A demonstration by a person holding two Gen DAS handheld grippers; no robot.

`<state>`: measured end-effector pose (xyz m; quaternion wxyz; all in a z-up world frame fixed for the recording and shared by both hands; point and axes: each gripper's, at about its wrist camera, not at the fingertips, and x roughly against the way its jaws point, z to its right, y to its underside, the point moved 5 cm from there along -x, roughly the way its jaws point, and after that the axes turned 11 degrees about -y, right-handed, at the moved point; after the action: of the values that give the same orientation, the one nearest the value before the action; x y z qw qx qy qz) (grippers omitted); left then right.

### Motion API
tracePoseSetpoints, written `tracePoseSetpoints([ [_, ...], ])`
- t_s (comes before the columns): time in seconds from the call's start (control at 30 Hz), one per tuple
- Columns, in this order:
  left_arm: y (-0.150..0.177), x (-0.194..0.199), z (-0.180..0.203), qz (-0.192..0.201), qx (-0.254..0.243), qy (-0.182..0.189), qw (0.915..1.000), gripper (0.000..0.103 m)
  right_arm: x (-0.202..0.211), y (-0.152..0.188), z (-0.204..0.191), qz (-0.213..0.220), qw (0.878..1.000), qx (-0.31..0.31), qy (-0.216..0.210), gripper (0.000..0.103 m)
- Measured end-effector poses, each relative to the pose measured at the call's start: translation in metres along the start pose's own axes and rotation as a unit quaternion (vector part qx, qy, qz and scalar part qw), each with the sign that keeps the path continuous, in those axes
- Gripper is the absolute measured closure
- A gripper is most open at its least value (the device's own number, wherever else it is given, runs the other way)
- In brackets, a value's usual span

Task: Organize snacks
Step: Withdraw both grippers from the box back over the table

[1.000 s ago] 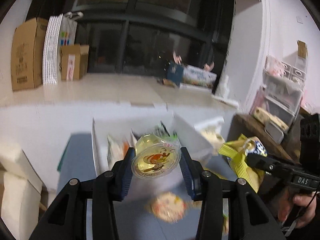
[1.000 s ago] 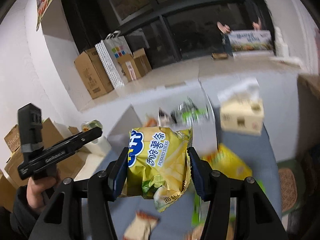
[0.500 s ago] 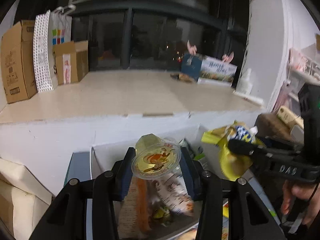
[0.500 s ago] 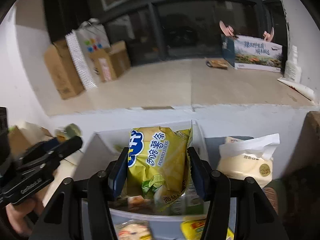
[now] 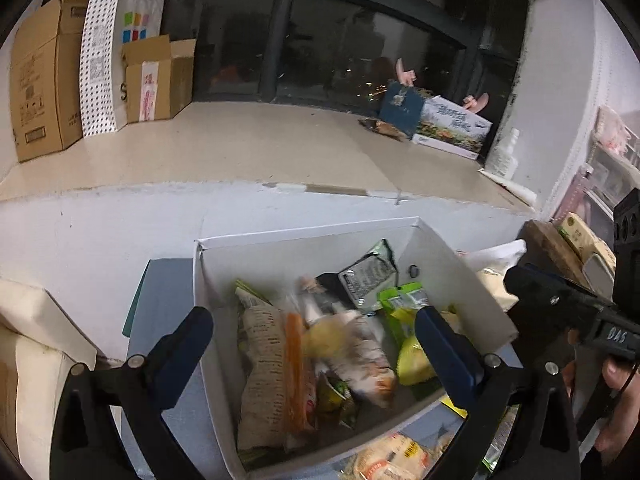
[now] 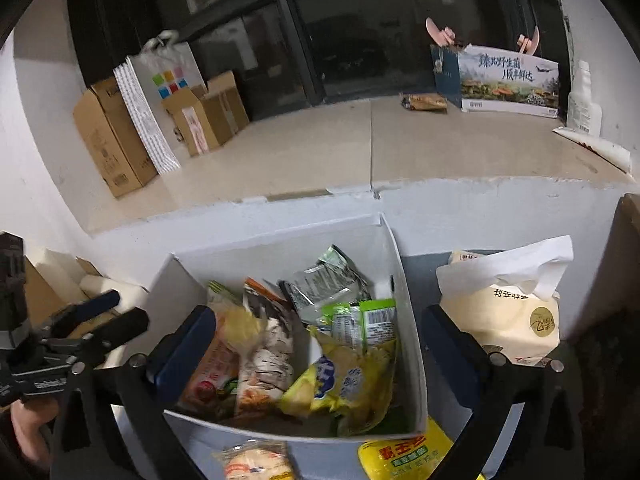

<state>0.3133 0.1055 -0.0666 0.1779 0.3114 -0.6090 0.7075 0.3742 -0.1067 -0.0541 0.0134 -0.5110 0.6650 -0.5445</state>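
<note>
A white box [image 5: 304,236] holds several snack packets. My left gripper [image 5: 316,336] hangs over it with its jaws opening wide and nothing pressed between the pads. Below it a yellow jelly cup [image 5: 326,340] is blurred, dropping among the packets. My right gripper [image 6: 318,332] is over the same white box [image 6: 280,240], jaws opening too, its pads free. The yellow potato-stick bag [image 6: 344,384] lies inside, near the front right corner. The jelly cup [image 6: 240,328] shows as a yellow blur at the left. Each view catches the other gripper at its side edge.
A tissue pack [image 6: 508,312] stands right of the box. In front of the box, a round-cracker packet [image 6: 256,460] and a yellow packet [image 6: 400,456] lie on the blue table. Behind runs a pale ledge with cardboard boxes [image 5: 40,80] and a spotted bag [image 5: 100,60].
Both grippers moved in over the white box and opened. The jelly cup left the left jaws and the potato-stick bag left the right jaws, both dropping into the box.
</note>
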Motion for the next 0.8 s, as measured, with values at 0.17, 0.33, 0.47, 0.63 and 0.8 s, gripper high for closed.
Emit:
tracePoseSetpoints([
  [0.17,0.005,0.042,0.013,0.035,-0.029,0.015,0.9988,0.000,0.046,0.010,-0.015,0.030,0.999,0.011,-0.036,0.000],
  [0.33,0.025,0.085,0.030,0.057,-0.062,0.046,0.9954,0.000,0.103,0.038,-0.034,0.049,0.996,0.048,-0.059,0.000],
  [0.47,0.058,0.117,0.049,0.060,-0.097,0.063,0.9915,0.000,0.141,0.055,-0.046,0.059,0.993,0.081,-0.056,0.000],
  [0.63,0.101,0.143,0.055,0.052,-0.090,0.091,0.9904,0.000,0.187,0.096,-0.057,0.067,0.991,0.094,-0.069,0.000],
  [0.8,0.143,0.151,0.062,0.019,-0.083,0.130,0.9877,0.000,0.218,0.150,-0.047,0.079,0.993,0.060,-0.059,0.000],
])
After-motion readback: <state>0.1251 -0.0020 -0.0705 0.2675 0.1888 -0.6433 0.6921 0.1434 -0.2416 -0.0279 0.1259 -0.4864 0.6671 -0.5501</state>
